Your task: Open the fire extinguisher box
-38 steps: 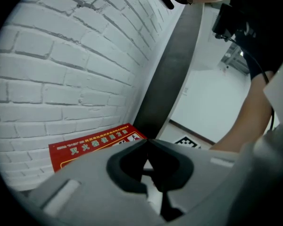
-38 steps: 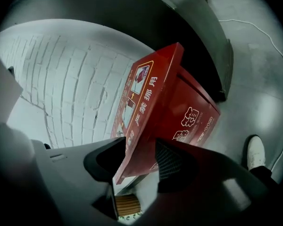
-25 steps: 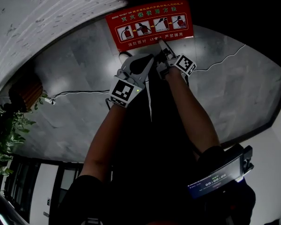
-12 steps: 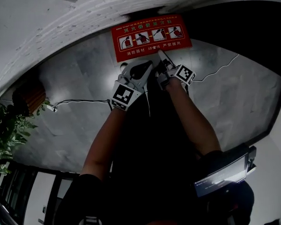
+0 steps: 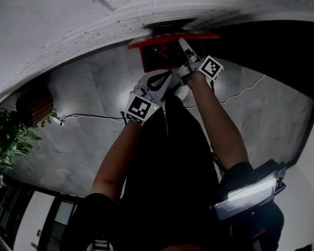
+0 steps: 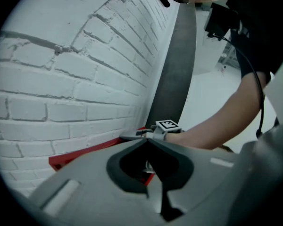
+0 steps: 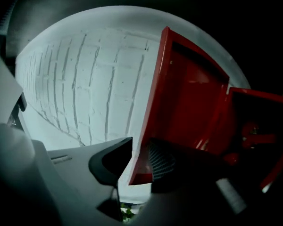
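The red fire extinguisher box (image 5: pixel 158 55) stands on the floor against the white brick wall (image 5: pixel 68 30). Its lid (image 5: pixel 172 35) is swung up, edge-on in the head view, and the dark inside shows beneath it. My right gripper (image 5: pixel 184 45) holds the lid's free edge. In the right gripper view the red lid (image 7: pixel 188 93) runs between the jaws, and the right gripper (image 7: pixel 140 163) presses its ribbed pad on the rim. My left gripper (image 5: pixel 169 76) hovers just before the box, shut and empty. In the left gripper view the left gripper (image 6: pixel 146 140) has its tips together.
A black cable (image 5: pixel 94 117) runs across the grey floor to the left. A leafy plant (image 5: pixel 5 140) and a brown wooden object (image 5: pixel 31 103) stand at the left. A dark vertical strip (image 6: pixel 177 65) climbs the wall behind the box. A lit device (image 5: pixel 248 192) hangs at the person's waist.
The lid, which lay flat with its instruction label facing up, has swung up toward the wall until it is edge-on. My right gripper rose with it. The left gripper barely moved.
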Demonstrator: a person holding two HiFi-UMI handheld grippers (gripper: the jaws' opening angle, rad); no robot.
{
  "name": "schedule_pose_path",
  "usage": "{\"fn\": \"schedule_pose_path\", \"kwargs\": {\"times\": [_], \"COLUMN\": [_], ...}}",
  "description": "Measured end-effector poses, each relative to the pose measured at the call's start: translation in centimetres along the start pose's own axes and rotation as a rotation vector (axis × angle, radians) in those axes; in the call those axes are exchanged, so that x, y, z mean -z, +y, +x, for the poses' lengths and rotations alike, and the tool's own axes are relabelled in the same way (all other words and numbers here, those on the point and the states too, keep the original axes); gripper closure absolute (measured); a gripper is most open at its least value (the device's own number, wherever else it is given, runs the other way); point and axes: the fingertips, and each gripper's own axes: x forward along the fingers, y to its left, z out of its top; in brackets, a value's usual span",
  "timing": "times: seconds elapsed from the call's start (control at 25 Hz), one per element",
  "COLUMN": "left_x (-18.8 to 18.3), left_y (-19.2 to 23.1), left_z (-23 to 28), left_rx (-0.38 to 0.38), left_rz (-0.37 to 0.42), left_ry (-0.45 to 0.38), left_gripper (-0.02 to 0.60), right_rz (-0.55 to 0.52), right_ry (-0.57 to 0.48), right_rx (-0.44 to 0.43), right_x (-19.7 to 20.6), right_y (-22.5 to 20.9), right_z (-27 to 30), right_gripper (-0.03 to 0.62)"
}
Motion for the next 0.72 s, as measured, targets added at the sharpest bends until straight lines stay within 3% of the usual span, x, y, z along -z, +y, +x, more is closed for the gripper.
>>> {"fn": "schedule_pose_path", "kwargs": {"times": [0.12, 0.4, 0.56, 0.72], "left_x": [-0.5, -0.8, -1.9, -3.7], "left_y": [0.7, 1.8, 1.6, 0.0], "left_z": [-0.4, -1.2, -1.5, -2.9], "left_rx": [-0.015, -0.028, -0.030, -0.023], "left_rz": [-0.004, -0.013, -0.011, -0.004], "left_ry": [-0.006, -0.012, -0.028, -0.055], "left_gripper": [0.581, 0.581, 0.581, 0.581], "right_rz": [-0.009, -0.029, -0.137, -0.374], "right_ry": [0.020, 0.034, 0.084, 0.180], "right_rx": [-0.019, -0.009, -0.091, -0.171], "right_x": [-1.3, -1.4, -0.3, 1.3], "right_y": [0.8, 1.3, 4.0, 9.9], "right_z": [2.4, 2.9, 1.2, -2.3], "right_gripper": [0.398, 0.388, 0.455, 0.572]}}
